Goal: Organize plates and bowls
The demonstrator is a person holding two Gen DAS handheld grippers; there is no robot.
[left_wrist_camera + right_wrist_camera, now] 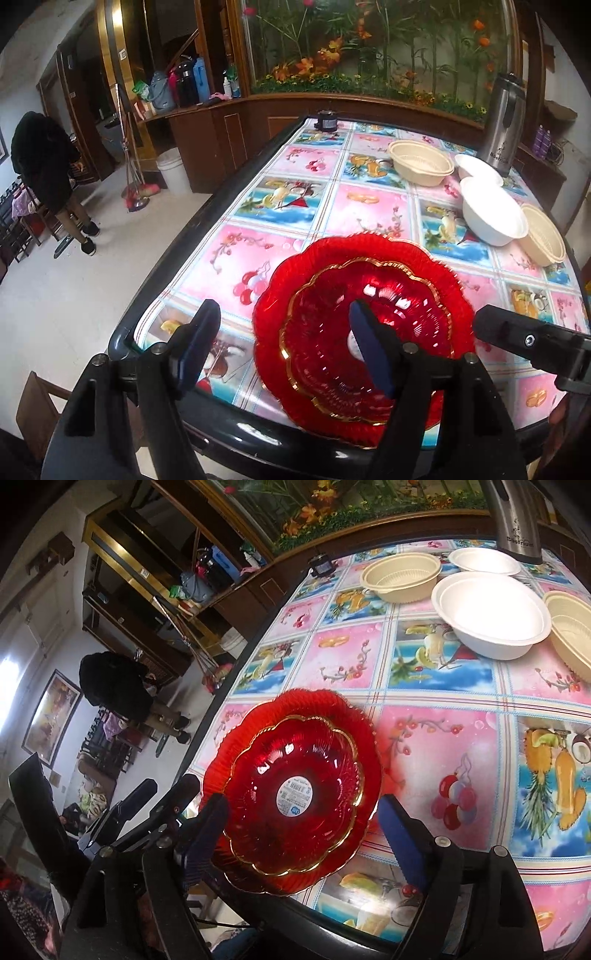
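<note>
Both grippers gape wide and empty over the red plates [295,805] stacked at the table's [122,343] near edge, dead ahead between the right gripper's [306,834] fingers, so right looks nearer than left gripper [284,343].

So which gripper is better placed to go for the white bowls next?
Probably the right gripper: open, empty, with the white bowls nearer its side. The left gripper sits open over the red plates.
</note>
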